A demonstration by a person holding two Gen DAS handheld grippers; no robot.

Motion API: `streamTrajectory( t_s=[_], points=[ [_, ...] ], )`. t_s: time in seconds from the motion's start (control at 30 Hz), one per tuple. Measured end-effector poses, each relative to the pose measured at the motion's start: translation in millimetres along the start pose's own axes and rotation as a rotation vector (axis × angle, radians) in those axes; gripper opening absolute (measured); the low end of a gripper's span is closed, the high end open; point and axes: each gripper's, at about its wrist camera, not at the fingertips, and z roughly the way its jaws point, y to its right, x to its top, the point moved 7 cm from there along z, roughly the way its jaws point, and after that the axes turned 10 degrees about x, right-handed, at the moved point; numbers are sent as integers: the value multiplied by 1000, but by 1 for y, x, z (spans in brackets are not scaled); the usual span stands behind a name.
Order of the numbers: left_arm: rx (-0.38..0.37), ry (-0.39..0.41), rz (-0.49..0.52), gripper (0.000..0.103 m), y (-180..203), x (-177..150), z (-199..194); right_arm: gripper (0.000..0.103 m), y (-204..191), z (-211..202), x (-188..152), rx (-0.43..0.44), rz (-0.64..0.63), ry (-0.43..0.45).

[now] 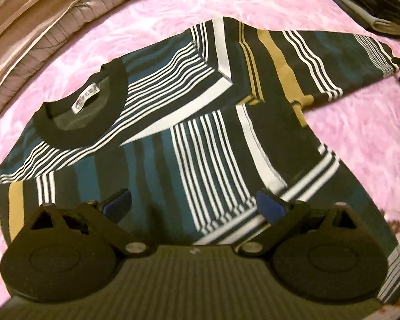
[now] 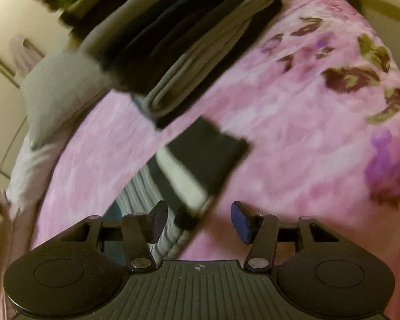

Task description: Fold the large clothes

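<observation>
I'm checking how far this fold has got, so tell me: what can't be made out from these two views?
- Striped teal, black and white sweater, left wrist view: its hem is hidden behind the left gripper.
- Black sleeve cuff, right wrist view: motion blur smears it; the open right gripper isn't gripping it.
- Stack of folded dark and grey clothes: blurred and cut off by the top edge, so uncountable.
- White collar label: too small to read.
</observation>
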Motion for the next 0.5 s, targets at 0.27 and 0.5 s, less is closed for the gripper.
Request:
streamTrajectory(
  t_s=[0.27,0.5],
  points=[
    [-2,13,10,98,-4,-6,-8,5,-9,-6,14,-37,41,58],
    [3,22,-91,98,-41,-35,-31,5,-179,-30,-41,16,-522,-12]
  ],
)
